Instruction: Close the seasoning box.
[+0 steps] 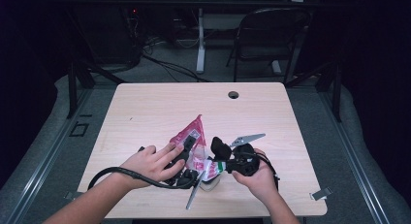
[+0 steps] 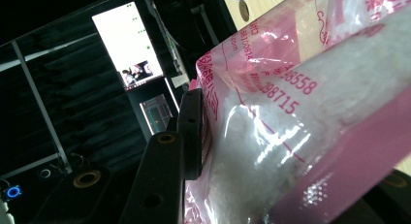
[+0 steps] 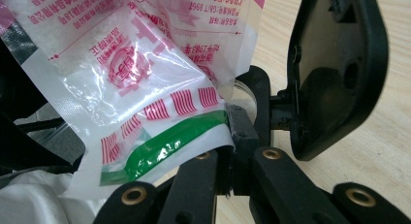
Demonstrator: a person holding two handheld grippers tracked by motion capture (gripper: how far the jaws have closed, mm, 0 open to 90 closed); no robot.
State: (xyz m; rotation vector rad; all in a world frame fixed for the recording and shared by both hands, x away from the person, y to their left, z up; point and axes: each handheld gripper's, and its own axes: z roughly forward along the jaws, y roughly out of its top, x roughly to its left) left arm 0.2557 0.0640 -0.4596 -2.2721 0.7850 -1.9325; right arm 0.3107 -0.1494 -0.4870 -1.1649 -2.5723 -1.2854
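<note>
The left gripper (image 1: 186, 153) is clamped on the pink-and-clear crinkly plastic bag with pale granular contents (image 1: 193, 139); the left gripper view shows one black jaw pad pressed flat against the bag's printed side (image 2: 300, 112), detail the high view is too small to give. The right gripper (image 1: 228, 161) has its jaws pinched together on the bag's white, green-striped corner (image 3: 165, 141), as the right gripper view shows up close, along with the red print and, just right of it, the black back plate of the left gripper (image 3: 339, 69). The high view alone gives the layout: the left hand (image 1: 148, 163) and right hand (image 1: 259, 173) meet near the middle of the near half of the light wooden table (image 1: 145, 107), the bag between them with its pointed top tilted toward the far side. The far half of the tabletop lies bare up to a small round cable hole (image 1: 233, 94) near the far edge, with wide bare wood to the left and right as well. The near edge lies just behind the hands. A black folding chair (image 1: 271, 35) stands beyond the far right of the table.
</note>
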